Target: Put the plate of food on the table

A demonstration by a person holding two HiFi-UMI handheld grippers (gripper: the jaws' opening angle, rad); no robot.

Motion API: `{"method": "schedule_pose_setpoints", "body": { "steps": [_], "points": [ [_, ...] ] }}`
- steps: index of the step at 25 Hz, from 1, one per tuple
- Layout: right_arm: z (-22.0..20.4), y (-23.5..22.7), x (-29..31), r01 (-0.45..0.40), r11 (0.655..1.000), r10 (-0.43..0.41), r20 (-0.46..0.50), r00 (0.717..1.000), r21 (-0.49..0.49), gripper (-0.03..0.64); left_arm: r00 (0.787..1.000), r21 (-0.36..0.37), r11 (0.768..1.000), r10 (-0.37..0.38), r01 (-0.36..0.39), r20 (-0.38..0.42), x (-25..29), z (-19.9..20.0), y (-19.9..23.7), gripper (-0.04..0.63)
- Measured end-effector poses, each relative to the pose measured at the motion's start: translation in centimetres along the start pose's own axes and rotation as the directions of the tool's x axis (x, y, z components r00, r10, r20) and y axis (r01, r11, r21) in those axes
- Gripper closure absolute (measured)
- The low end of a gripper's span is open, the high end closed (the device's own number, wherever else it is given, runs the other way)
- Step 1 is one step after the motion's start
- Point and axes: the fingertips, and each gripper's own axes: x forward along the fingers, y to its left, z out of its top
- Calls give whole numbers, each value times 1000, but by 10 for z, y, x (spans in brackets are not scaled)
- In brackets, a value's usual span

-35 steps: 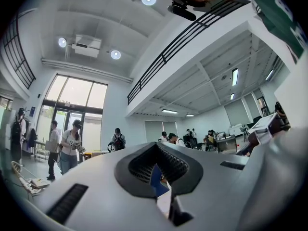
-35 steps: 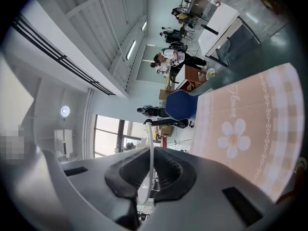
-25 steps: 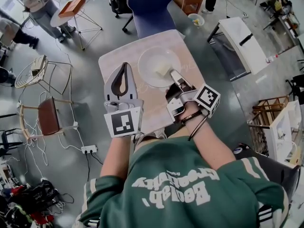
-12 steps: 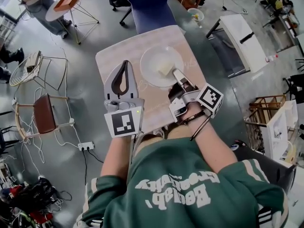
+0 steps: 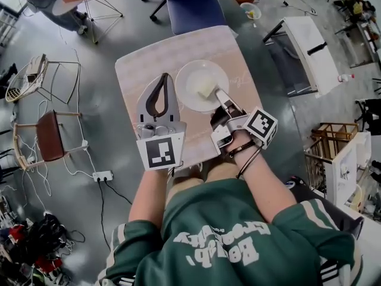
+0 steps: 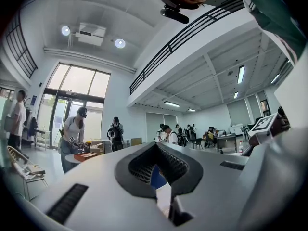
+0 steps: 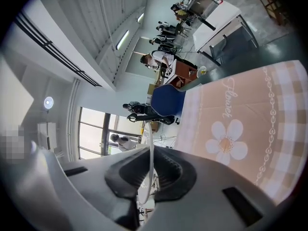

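A white plate with a pale piece of food is over the far right part of the pink checked table. My right gripper is shut on the plate's near rim. In the right gripper view that rim shows edge-on as a thin white line between the dark pads, with the flowered tablecloth beyond. I cannot tell whether the plate rests on the cloth. My left gripper hovers just left of the plate, shut and holding nothing.
A blue chair stands at the table's far side. A white table is off to the right. Wire-frame chairs and a power strip with cables are on the floor at left. People stand in the background.
Both grippers have sunk toward the table, the right one still gripping the plate. The head view has shifted, so the table sits slightly further left in frame.
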Motion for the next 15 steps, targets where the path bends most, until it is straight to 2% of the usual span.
{"method": "schedule_pose_setpoints", "body": {
  "steps": [5, 15],
  "points": [
    [4, -19, 24, 23, 1000, -23, -38, 999, 7, 588, 999, -12, 1000, -7, 7, -48, 19, -27, 4, 586],
    [10, -57, 86, 84, 996, -81, -102, 991, 28, 588, 989, -9, 999, 32, -33, -142, 57, -77, 22, 586]
  ]
}}
